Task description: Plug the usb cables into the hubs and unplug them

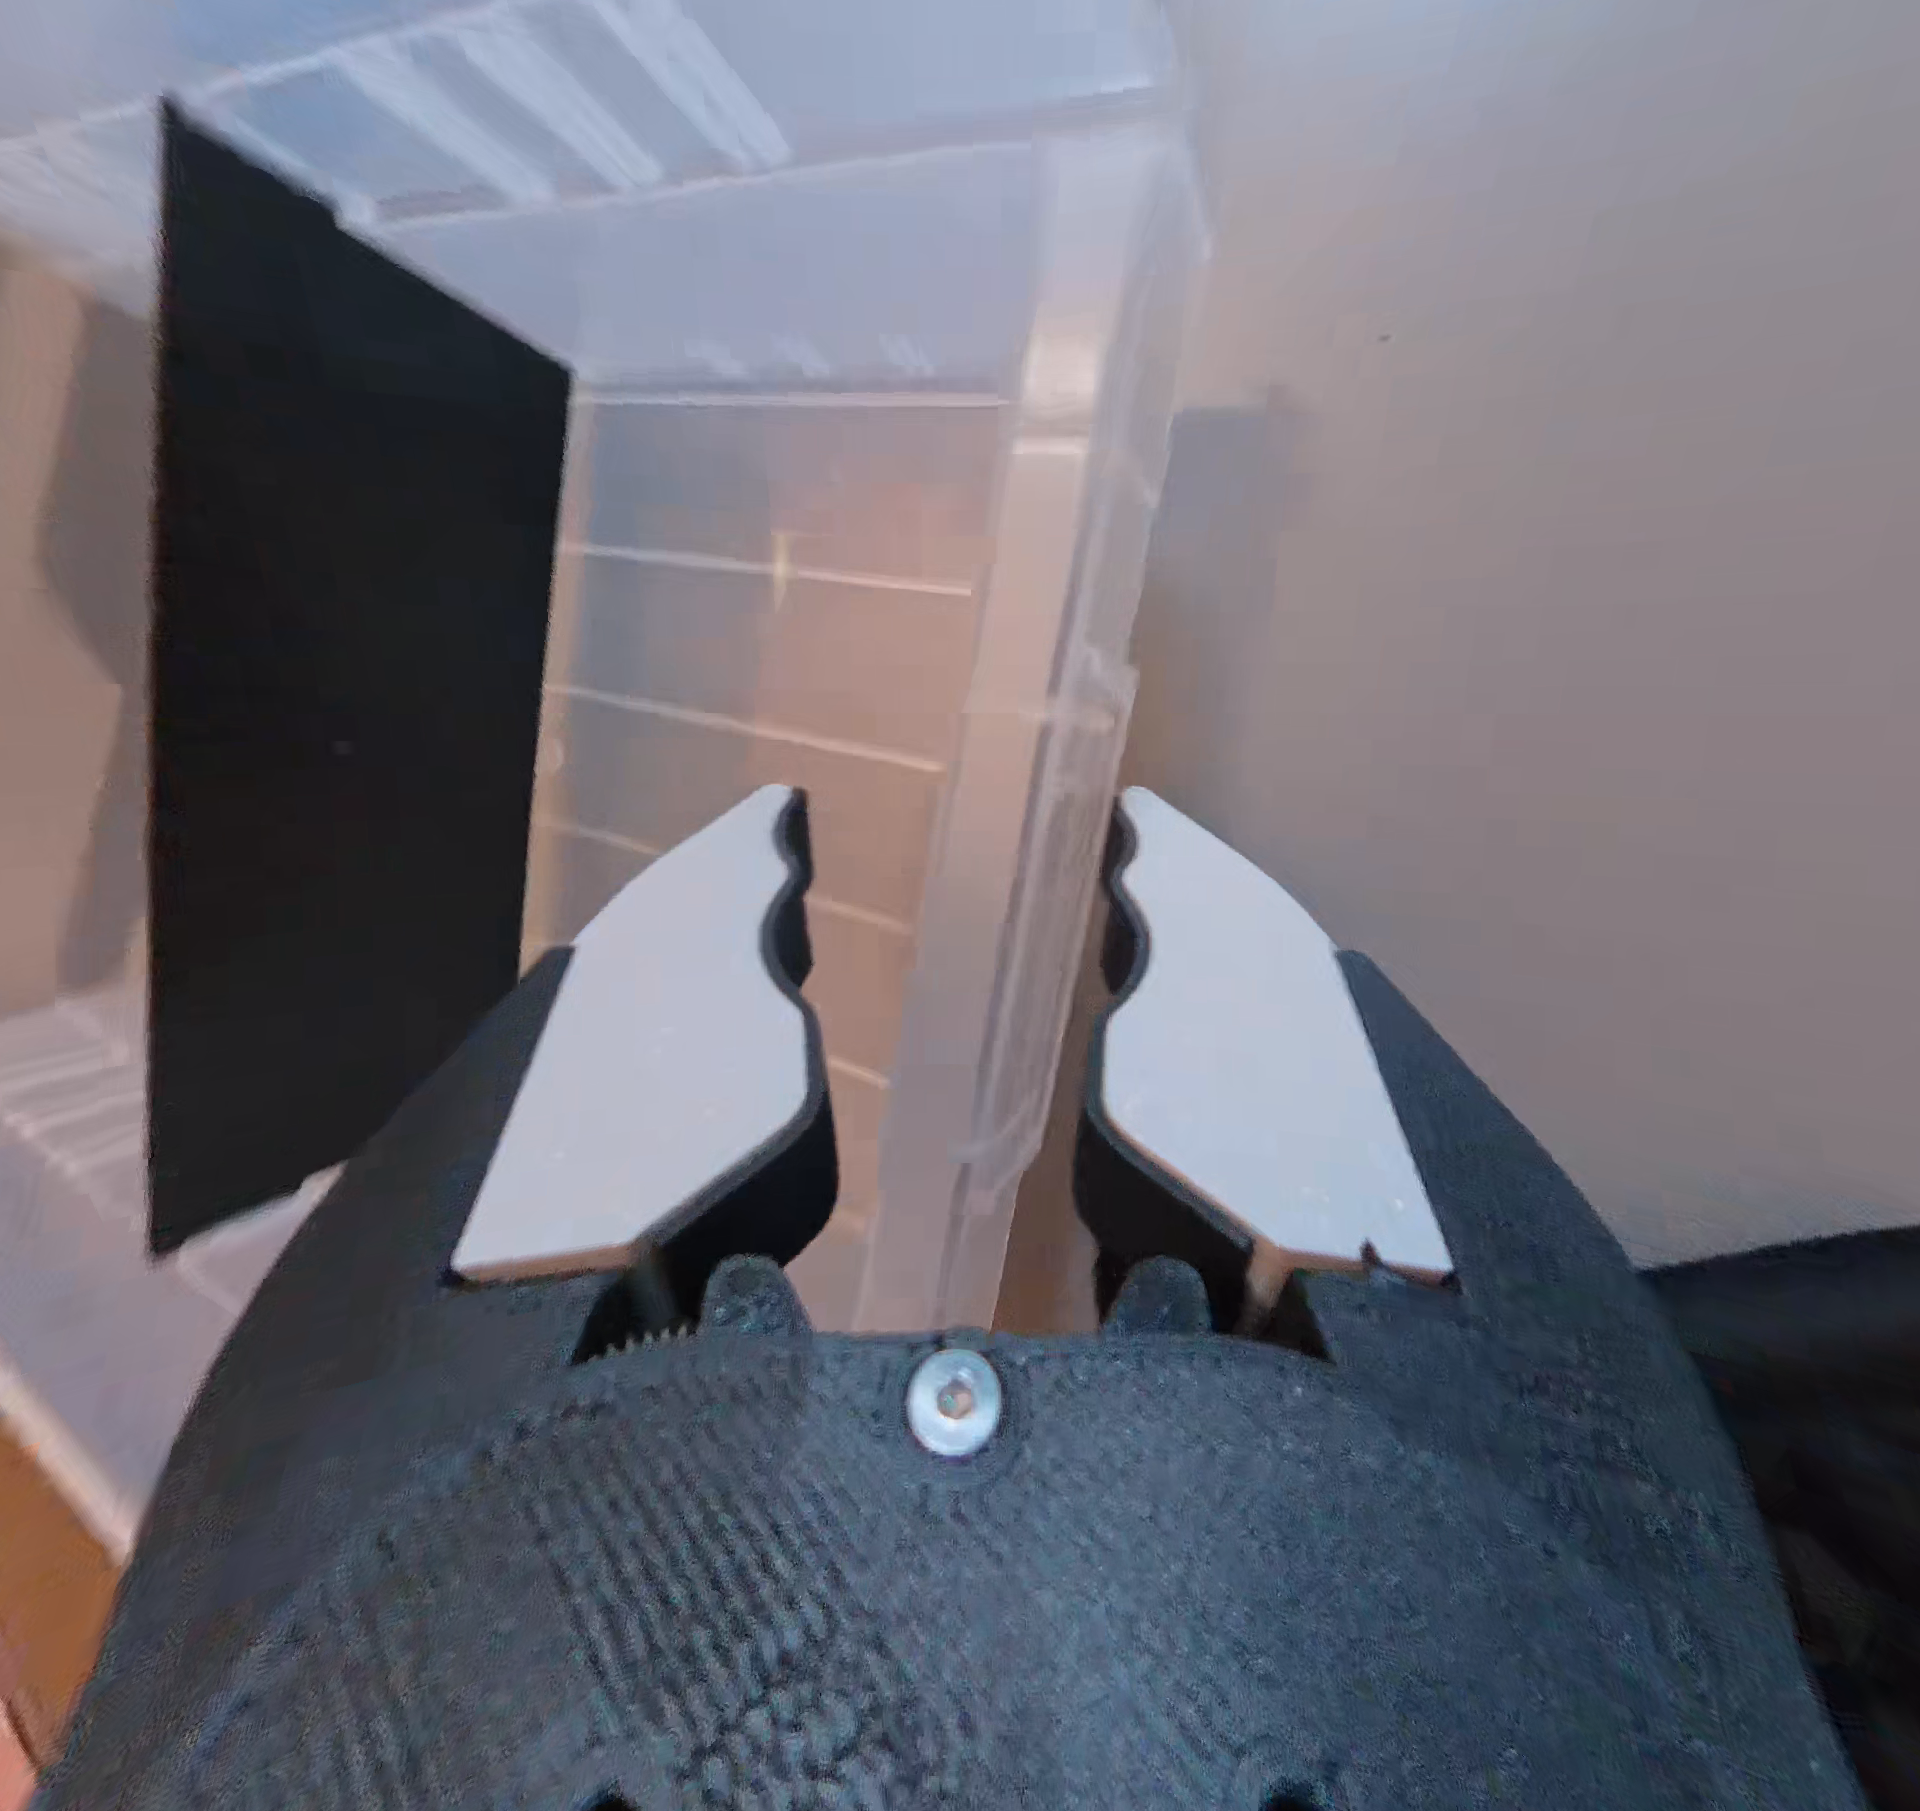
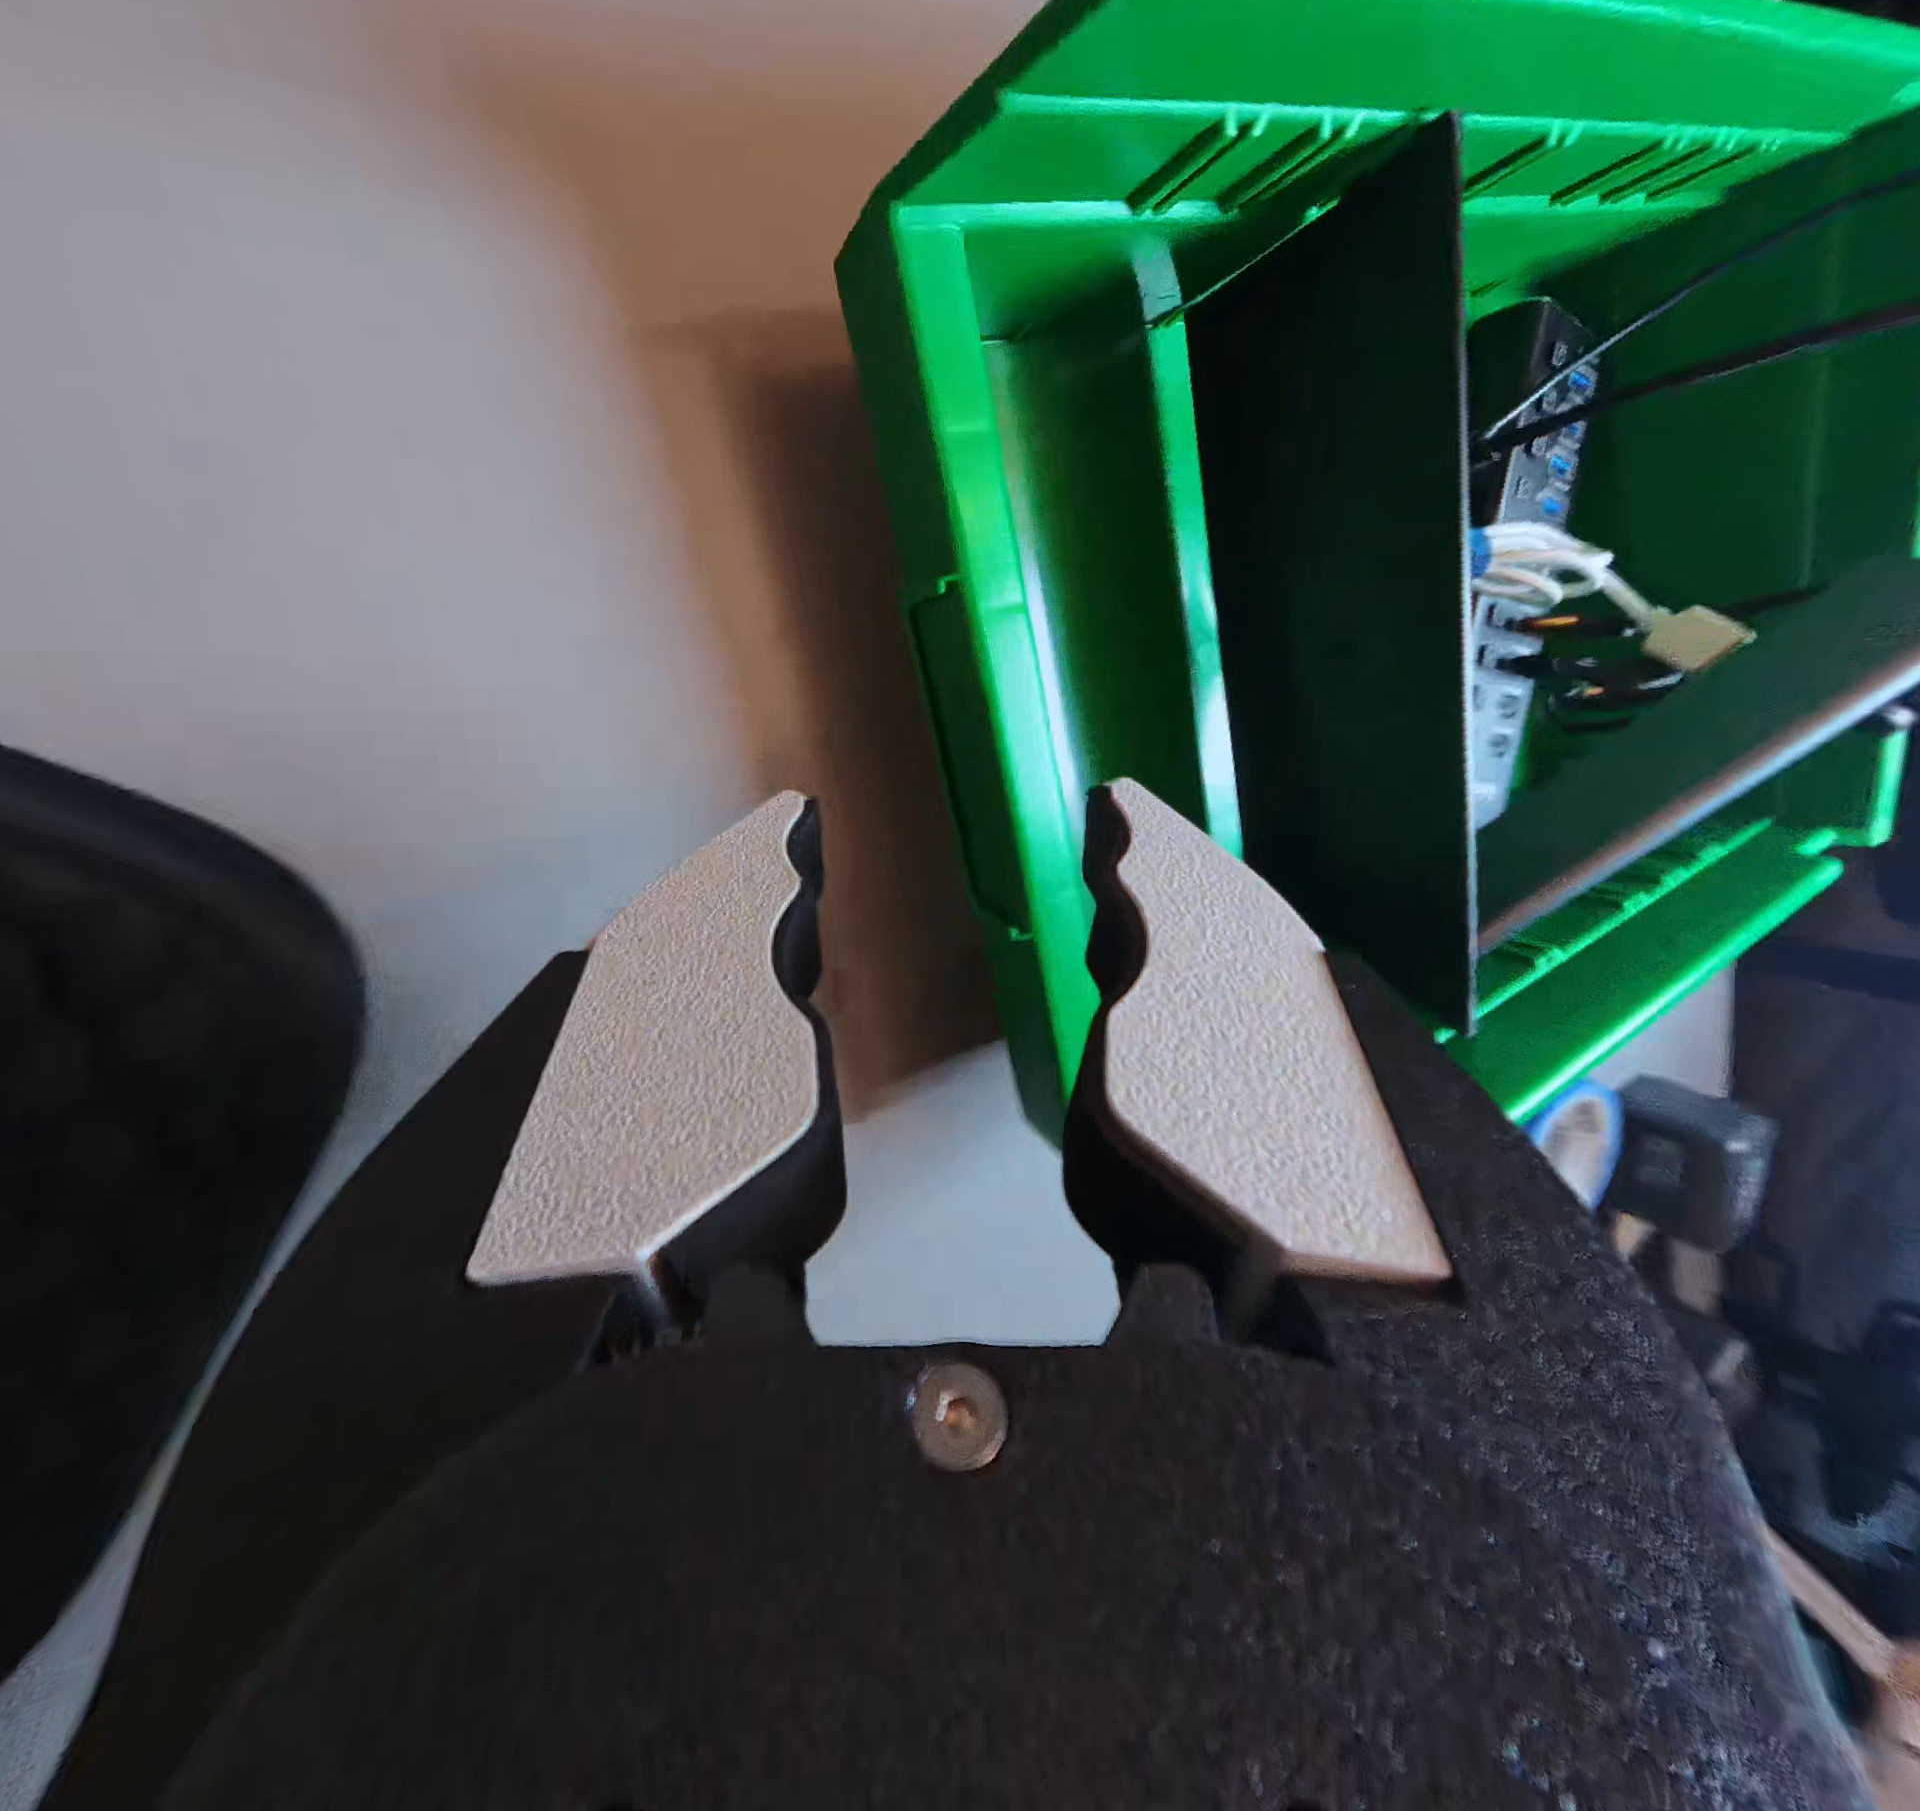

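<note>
left wrist view: my left gripper (image 1: 958, 805) gapes wide, empty, before corner of clear bin (image 1: 790, 473) with black divider (image 1: 343, 681). my right gripper (image 2: 951, 811) equally wide, empty, beside green bin (image 2: 1049, 618); hubs (image 2: 1507, 639) and cables (image 2: 1548, 577) inside it, behind black divider (image 2: 1340, 566).

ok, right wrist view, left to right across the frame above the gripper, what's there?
Black rounded object at the left edge → pale wall → bright green plastic bin's outer side wall → black flat divider panel → grey USB hub with white and black cables.
</note>
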The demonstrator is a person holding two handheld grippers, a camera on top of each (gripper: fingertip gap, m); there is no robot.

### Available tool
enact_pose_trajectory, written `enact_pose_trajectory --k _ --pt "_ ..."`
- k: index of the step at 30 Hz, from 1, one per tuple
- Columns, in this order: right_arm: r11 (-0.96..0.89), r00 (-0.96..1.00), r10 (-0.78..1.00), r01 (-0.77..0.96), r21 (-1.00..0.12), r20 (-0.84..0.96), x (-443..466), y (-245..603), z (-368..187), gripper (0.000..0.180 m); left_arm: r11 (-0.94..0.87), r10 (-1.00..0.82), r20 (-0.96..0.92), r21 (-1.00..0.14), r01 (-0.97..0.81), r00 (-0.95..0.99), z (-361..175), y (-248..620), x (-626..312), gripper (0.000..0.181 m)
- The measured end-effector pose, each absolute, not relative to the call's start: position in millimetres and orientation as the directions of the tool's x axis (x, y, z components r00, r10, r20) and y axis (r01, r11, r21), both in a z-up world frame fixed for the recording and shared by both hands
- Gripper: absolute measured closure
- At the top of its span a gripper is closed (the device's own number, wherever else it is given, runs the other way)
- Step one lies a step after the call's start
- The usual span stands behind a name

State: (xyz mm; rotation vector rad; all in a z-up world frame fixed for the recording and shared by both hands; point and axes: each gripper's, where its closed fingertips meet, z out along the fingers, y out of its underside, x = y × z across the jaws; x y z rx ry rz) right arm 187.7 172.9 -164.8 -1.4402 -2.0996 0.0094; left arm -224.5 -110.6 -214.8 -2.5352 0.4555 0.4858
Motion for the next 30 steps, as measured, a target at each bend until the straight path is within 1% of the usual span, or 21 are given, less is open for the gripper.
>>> enact_pose_trajectory --k 1,3,4,6,7,10,13,15,17,18,19,20,21,22,23,24,25,26,27,29,30 --pt "0.448 -0.277 0.828 0.85 -0.277 0.488 181.1 176.9 -169.7 0.129 -0.801 -0.267 -0.418 -0.406 -0.441 0.869 -220.6 -107.0 -218.8 0.146" --pt "0.482 -0.321 0.811 0.841 -0.247 0.49 160.6 177.0 -180.5 0.13 -0.773 -0.311 -0.46 -0.387 -0.503 0.832 -222.0 -98.5 -208.7 0.149" --pt "0.499 -0.342 0.795 0.838 -0.22 0.501 150.8 179.4 -186.2 0.133 -0.763 -0.327 -0.477 -0.376 -0.526 0.816 -221.7 -95.5 -201.2 0.149" --pt "0.561 -0.428 0.748 0.816 -0.14 0.506 137.2 180.1 -200.4 0.148 -0.733 -0.377 -0.5 -0.353 -0.581 0.779 -221.2 -92.0 -181.0 0.15" --pt "0.585 -0.45 0.729 0.801 -0.129 0.516 129.2 177.7 -203.8 0.152 -0.707 -0.408 -0.508 -0.35 -0.615 0.758 -220.9 -90.3 -168.6 0.15" --pt "0.642 -0.496 0.656 0.763 -0.076 0.569 113.5 165.0 -202.6 0.151 -0.609 -0.504 -0.511 -0.361 -0.706 0.696 -219.7 -84.4 -128.4 0.15" --pt "0.697 -0.551 0.561 0.717 0.007 0.618 108.2 140.8 -201.3 0.148 -0.515 -0.567 -0.536 -0.362 -0.777 0.626 -217.4 -67.4 -98.8 0.149" --pt "0.734 -0.572 0.516 0.679 0.016 0.637 104.4 117.5 -200.6 0.148 -0.462 -0.586 -0.572 -0.347 -0.816 0.574 -214.4 -49.7 -86.5 0.149" --pt "0.765 -0.576 0.494 0.644 -0.01 0.652 100.4 90.9 -199.8 0.148 -0.425 -0.567 -0.617 -0.349 -0.835 0.546 -205.9 -29.3 -79.7 0.147" --pt "0.778 -0.566 0.481 0.627 -0.029 0.67 97.3 77.6 -198.7 0.148 -0.421 -0.538 -0.639 -0.361 -0.832 0.55 -199.3 -19.6 -79.4 0.142" --pt "0.79 -0.544 0.466 0.611 -0.051 0.698 94.1 64.7 -196.2 0.148 -0.425 -0.501 -0.652 -0.388 -0.818 0.57 -192.2 -11.7 -80.3 0.142" --pt "0.792 -0.507 0.475 0.602 -0.099 0.719 91.9 50.6 -191.7 0.148 -0.429 -0.455 -0.653 -0.435 -0.791 0.606 -184.0 -6.0 -80.5 0.142" --pt "0.774 -0.432 0.535 0.595 -0.216 0.726 89.4 33.4 -180.6 0.151 -0.419 -0.405 -0.641 -0.504 -0.755 0.653 -174.7 -3.1 -78.0 0.141" --pt "0.725 -0.341 0.63 0.58 -0.371 0.698 89.9 16.8 -163.0 0.15 -0.4 -0.37 -0.611 -0.575 -0.714 0.699 -167.2 -3.9 -73.0 0.142" --pt "0.642 -0.252 0.737 0.552 -0.533 0.627 95.2 3.4 -143.3 0.15 -0.385 -0.342 -0.582 -0.629 -0.675 0.737 -162.3 -7.3 -69.1 0.147" --pt "0.532 -0.172 0.834 0.507 -0.678 0.525 104.5 -4.8 -123.3 0.15 -0.375 -0.312 -0.561 -0.669 -0.642 0.767 -158.6 -12.1 -66.8 0.148" --pt "0.413 -0.095 0.904 0.456 -0.789 0.418 117.7 -5.3 -105.2 0.15 -0.365 -0.295 -0.523 -0.711 -0.601 0.799 -156.1 -18.2 -61.2 0.148" --pt "0.303 -0.006 0.944 0.405 -0.863 0.329 134.4 3.8 -90.8 0.15 -0.354 -0.294 -0.447 -0.77 -0.531 0.845 -153.6 -24.3 -49.7 0.148" --pt "0.213 0.101 0.959 0.36 -0.908 0.265 154.0 20.3 -81.2 0.15 -0.345 -0.299 -0.34 -0.833 -0.433 0.892 -150.5 -29.2 -34.3 0.148" --pt "0.072 0.322 0.932 0.285 -0.956 0.166 195.2 59.3 -77.7 0.149 -0.318 -0.31 -0.141 -0.917 -0.242 0.94 -143.7 -31.7 -2.1 0.144" --pt "0.006 0.387 0.916 0.253 -0.968 0.106 210.5 71.8 -83.1 0.147 -0.303 -0.31 -0.08 -0.936 -0.179 0.947 -142.6 -28.3 11.9 0.142"
